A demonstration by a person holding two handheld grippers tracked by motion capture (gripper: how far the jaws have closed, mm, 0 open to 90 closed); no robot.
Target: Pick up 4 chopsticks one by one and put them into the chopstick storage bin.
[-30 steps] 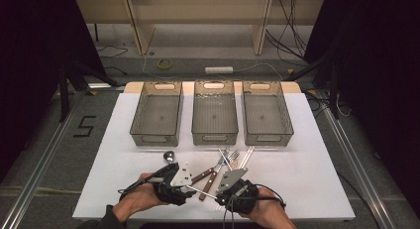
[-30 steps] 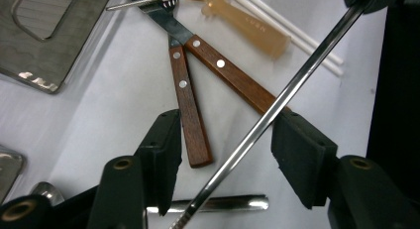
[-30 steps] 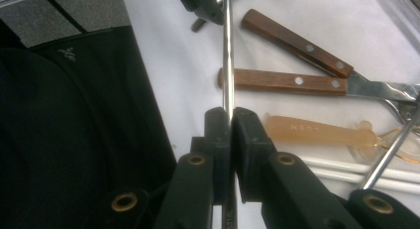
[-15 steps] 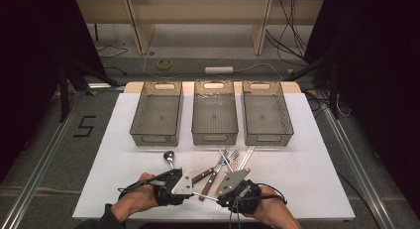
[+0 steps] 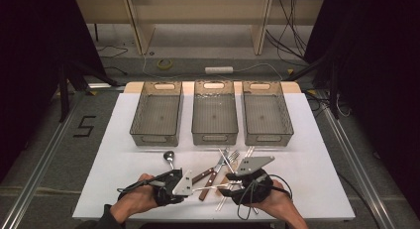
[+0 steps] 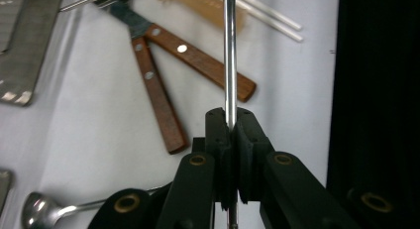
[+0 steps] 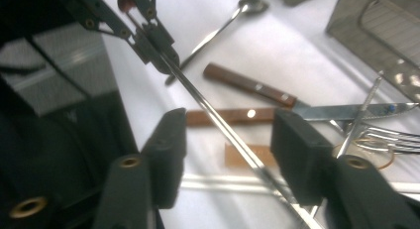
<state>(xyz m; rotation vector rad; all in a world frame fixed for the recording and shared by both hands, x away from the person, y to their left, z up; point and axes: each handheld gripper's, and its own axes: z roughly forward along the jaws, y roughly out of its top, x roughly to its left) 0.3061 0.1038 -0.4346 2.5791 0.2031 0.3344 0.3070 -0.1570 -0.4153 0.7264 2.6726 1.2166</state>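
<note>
Handing over, that's what I read here: my left gripper (image 6: 231,121) has just been closing and its jaws are now clamped on the metal rod (image 6: 229,50), which runs straight up the middle of the left gripper view. My right gripper (image 7: 229,140) has just been opening; its jaws stand apart with the rod passing between them, neither pad pressing on it. In the high view the rod (image 5: 212,186) bridges the two grippers low in the centre of the frame, just above the white table (image 5: 124,120). Two wooden-handled knives (image 6: 163,105), forks (image 5: 233,155) and a spoon (image 5: 169,156) lie loose nearby, and three grey bins (image 5: 214,135) wait across the middle. So the left now carries the rod alone, and I judge a drop into one bin comes next.
</note>
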